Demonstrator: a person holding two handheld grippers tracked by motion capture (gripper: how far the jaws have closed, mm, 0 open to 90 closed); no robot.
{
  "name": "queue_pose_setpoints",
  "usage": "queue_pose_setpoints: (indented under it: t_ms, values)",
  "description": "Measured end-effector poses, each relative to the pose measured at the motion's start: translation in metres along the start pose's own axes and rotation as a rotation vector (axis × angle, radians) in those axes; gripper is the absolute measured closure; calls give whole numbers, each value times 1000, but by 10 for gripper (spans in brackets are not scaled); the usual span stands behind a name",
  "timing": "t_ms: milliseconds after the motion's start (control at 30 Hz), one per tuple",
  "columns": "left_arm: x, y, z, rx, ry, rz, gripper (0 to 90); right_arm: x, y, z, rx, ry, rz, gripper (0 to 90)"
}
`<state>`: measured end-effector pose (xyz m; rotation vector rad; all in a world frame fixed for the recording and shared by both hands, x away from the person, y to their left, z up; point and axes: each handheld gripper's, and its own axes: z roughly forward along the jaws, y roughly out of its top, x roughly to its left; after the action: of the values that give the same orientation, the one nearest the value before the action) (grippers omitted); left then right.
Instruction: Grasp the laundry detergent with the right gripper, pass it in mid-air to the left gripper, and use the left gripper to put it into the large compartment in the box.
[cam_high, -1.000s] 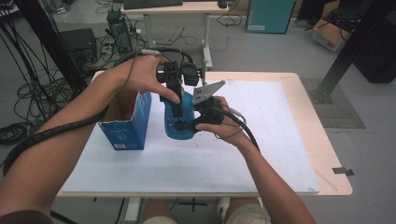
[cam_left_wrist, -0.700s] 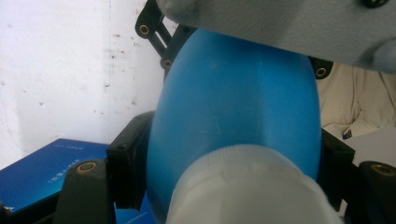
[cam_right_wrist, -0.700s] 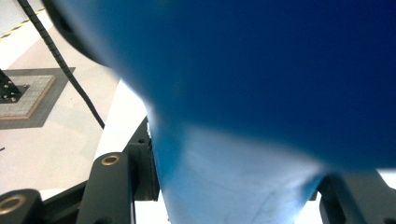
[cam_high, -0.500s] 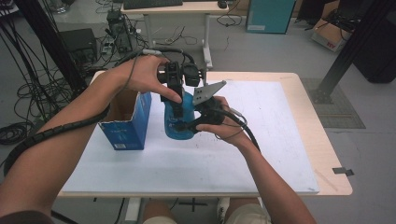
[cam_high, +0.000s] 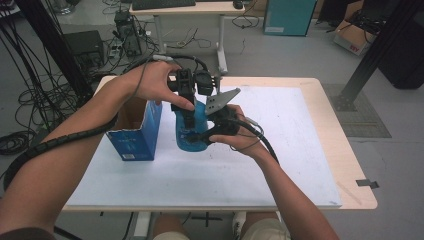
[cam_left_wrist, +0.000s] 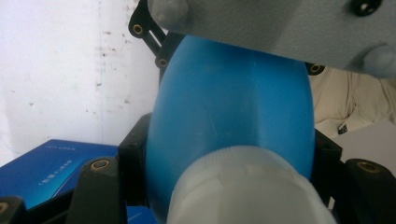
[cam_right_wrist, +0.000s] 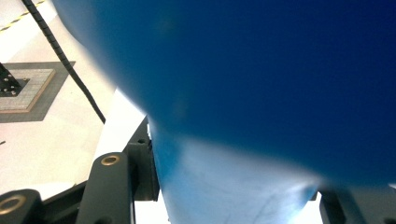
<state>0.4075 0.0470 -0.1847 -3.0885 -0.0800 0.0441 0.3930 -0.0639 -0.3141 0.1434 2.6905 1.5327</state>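
in the high view, your left gripper (cam_high: 186, 114) comes down from above onto the top of the blue bottle (cam_high: 192, 131), which stands near the middle of the white sheet (cam_high: 280, 150) on the table (cam_high: 345, 150), just beside the open blue box (cam_high: 135, 132). your right gripper (cam_high: 212, 131) holds the bottle's body from the side. compared with the earlier frames, neither hand has shifted; what has changed is that the left jaws have just been closing, with the bottle's top between them. that reads to me as the cap grip now being set, so a twist against the steadying right hand looks like the step in hand.

in the left gripper view, the black jaws rise at both sides of the bottle (cam_left_wrist: 233, 107) and sit tight against the whitish cap (cam_left_wrist: 247, 186) near the lens, so this gripper is clamped on the bottle's top. the right gripper's grey plate (cam_left_wrist: 289, 28) crosses the upper edge (the blue box (cam_left_wrist: 51, 168) shows low at the left).

in the right gripper view, the bottle (cam_right_wrist: 261, 79) is very close and blurred; its narrower part runs down between the two jaws, which press its sides, so this one is pinching the bottle too. the table's wood and a trailing cable (cam_right_wrist: 65, 60) lie off to the left.
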Motion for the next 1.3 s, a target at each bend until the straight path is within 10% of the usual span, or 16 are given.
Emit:
queue_pose_setpoints:
  t_ms: [1300]
  values:
    - [-2,-1,2,21,-16,-11,369,2,0,4,1,25,4,419]
